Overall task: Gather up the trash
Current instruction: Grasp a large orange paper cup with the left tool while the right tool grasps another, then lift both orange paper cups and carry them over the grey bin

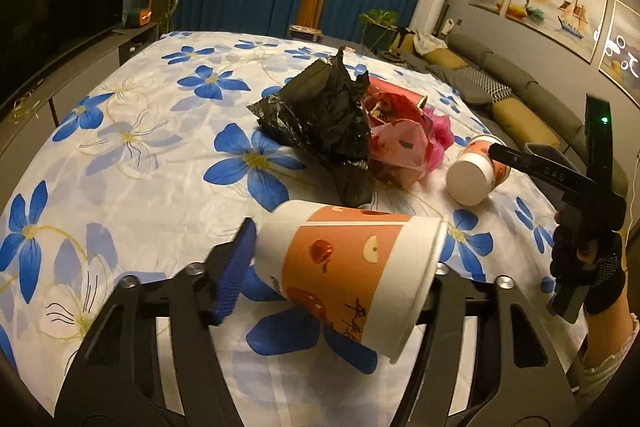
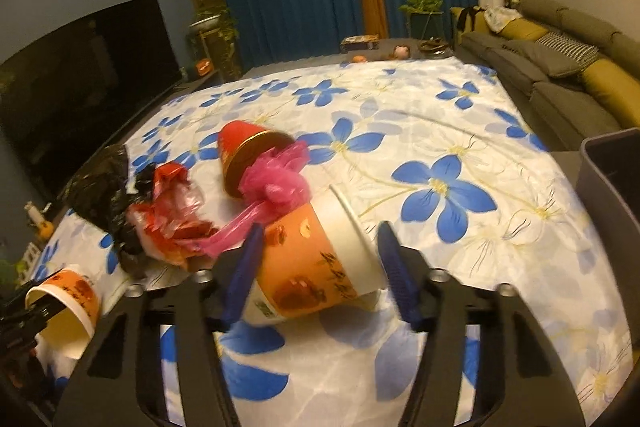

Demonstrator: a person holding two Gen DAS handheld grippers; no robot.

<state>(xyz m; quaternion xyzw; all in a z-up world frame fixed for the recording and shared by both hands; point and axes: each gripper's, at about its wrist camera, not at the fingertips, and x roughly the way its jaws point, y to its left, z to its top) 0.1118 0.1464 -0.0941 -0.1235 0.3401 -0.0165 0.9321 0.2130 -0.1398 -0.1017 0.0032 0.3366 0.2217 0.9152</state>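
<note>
Two orange-and-white paper cups lie on their sides on the flowered tablecloth (image 1: 132, 131). One cup (image 1: 352, 267) lies between the jaws of my left gripper (image 1: 346, 227): the left pad touches its base, and the rim hides the right finger. In the right wrist view this cup (image 2: 64, 307) is at the far left, with a dark finger at its mouth. The other cup (image 2: 312, 263) lies between the pads of my right gripper (image 2: 320, 227), both close against it; the picture is blurred there. A crumpled black bag (image 1: 320, 115) and red and pink wrappers (image 1: 396, 139) lie piled behind.
A red tin with a gold rim (image 2: 248, 155) lies beside a pink bag (image 2: 280, 183). A grey bin (image 2: 612, 187) stands off the table's right edge. A sofa (image 2: 560, 75) runs along the right and a dark TV (image 2: 80, 79) stands at the left.
</note>
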